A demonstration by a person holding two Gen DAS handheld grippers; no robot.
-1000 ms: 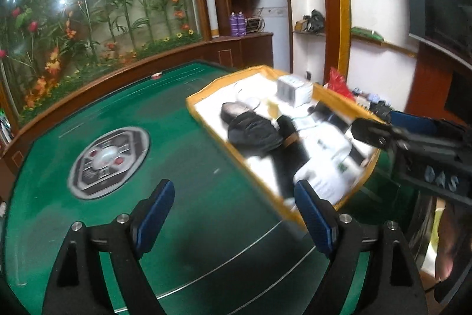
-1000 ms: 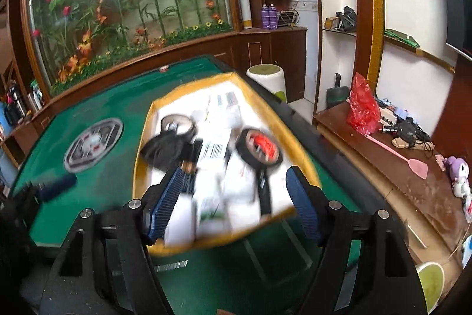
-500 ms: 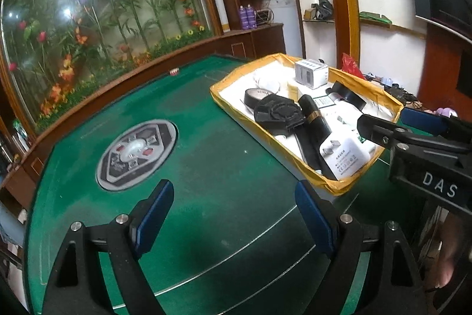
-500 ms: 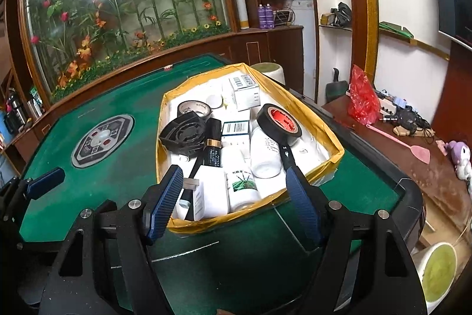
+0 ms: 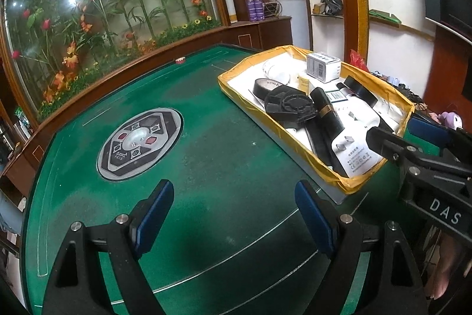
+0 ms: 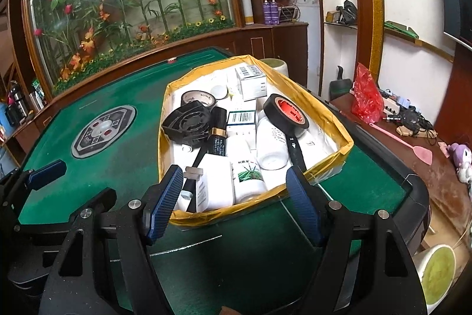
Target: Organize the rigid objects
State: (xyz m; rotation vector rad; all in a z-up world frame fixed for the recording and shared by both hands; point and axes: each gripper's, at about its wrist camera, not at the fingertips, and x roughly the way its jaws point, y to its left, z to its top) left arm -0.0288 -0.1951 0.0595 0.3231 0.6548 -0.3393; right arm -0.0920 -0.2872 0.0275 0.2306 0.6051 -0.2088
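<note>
A yellow-rimmed tray (image 6: 321, 164) on the green table holds several rigid objects: a black fan (image 6: 188, 123), a black tube with a gold band (image 6: 216, 135), a black tape roll with a red core (image 6: 286, 114), white bottles (image 6: 246, 167), a white box (image 6: 252, 81) and a white plug adapter (image 5: 358, 151). The tray also shows in the left wrist view (image 5: 239, 90). My right gripper (image 6: 233, 200) is open and empty just in front of the tray's near edge. My left gripper (image 5: 233, 214) is open and empty over bare felt, left of the tray.
A round grey control panel (image 5: 138, 142) sits in the middle of the table (image 5: 206, 167). A wooden ledge and a flower display stand behind. To the right are a low wooden bench with a red bag (image 6: 365, 96), a pink spatula (image 6: 407, 142) and a green bowl (image 6: 439, 276).
Both views have swung and steadied from a blurred state. The tray now sits farther right in the left wrist view and centred before the right gripper. Both grippers stay open.
</note>
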